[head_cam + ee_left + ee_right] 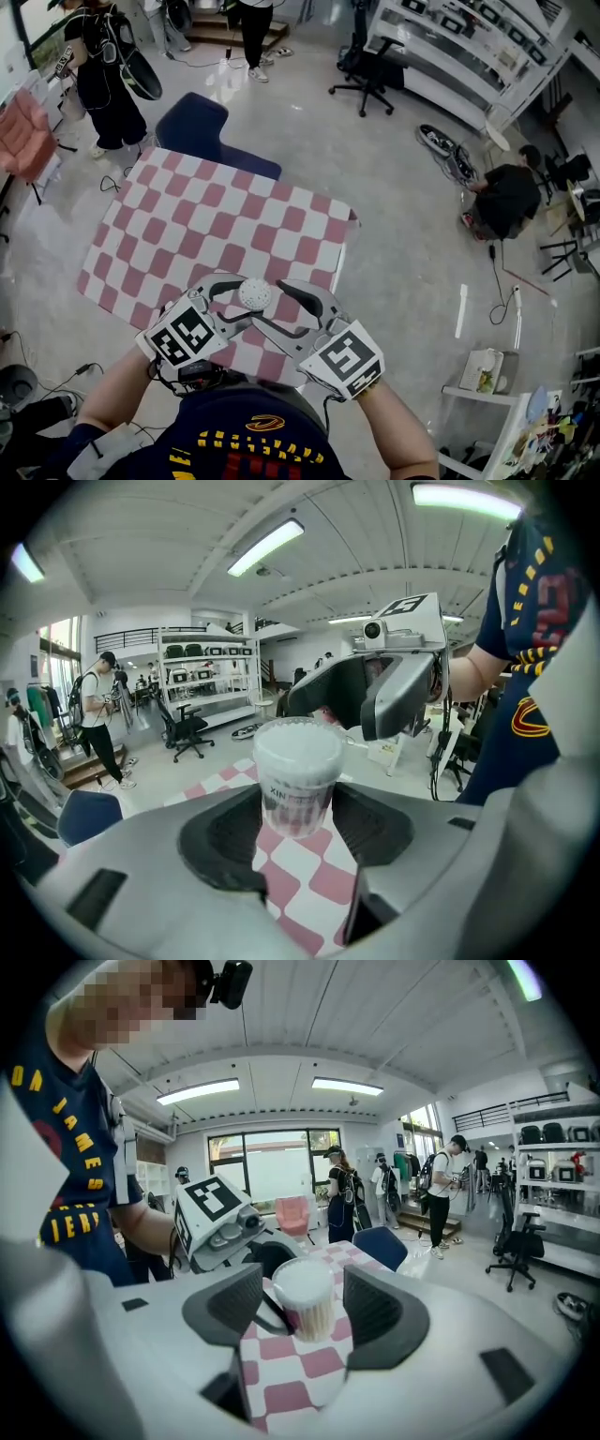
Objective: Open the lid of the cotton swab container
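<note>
The cotton swab container (pixel 254 295) is a small clear tub with a white top, just above the near edge of the checked table (pixel 216 225). In the left gripper view its lower body (pixel 298 775) sits between the dark pads (pixel 220 841), which press on it. My left gripper (pixel 236 307) is shut on it. My right gripper (pixel 286 314) faces it from the other side. In the right gripper view the container's top (pixel 305 1299) stands between wide jaws with a gap on each side, so my right gripper (pixel 302 1314) is open. Whether the lid is loose I cannot tell.
The table wears a pink and white checked cloth. A blue chair (pixel 202 127) stands at its far side. People stand at the back left (pixel 108 75), and one sits on the floor at the right (pixel 511 197). An office chair (pixel 366 80) and shelving (pixel 469 47) lie beyond.
</note>
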A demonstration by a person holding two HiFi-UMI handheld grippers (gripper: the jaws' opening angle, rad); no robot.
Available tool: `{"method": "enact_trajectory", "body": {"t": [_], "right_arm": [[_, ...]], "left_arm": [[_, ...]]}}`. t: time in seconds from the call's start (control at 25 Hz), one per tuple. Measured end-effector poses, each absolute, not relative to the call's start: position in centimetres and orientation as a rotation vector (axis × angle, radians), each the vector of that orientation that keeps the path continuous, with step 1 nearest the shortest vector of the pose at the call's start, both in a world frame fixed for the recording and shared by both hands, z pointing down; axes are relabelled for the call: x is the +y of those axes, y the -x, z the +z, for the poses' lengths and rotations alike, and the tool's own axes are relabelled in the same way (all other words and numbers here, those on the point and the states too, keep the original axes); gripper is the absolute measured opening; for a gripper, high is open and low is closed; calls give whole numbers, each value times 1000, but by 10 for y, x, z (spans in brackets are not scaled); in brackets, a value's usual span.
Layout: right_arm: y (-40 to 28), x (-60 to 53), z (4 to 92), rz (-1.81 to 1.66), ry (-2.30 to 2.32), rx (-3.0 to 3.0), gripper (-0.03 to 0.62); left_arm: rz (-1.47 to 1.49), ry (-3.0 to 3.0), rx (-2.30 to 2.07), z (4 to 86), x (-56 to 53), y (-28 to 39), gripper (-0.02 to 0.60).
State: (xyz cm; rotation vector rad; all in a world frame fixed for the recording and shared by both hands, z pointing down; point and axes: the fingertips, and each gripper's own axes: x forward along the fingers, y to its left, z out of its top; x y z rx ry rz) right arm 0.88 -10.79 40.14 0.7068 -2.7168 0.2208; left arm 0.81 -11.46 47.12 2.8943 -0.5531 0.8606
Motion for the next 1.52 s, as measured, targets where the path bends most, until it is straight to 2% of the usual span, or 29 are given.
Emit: {"method": "enact_trajectory", "body": {"t": [0.52,0.96,1.52], "right_arm": [[-1,-98,430,184,-614,-2635,245],[-10,-104,429,309,-601,-2681,245],[-14,-103,424,417,-581,-2712,245]], "left_arm": [[869,-2902,-311,476,-91,-22,230],[821,-2925,-308,469,-96,-24,230],[545,-2980,-384,459,-95,-28,230]]}}
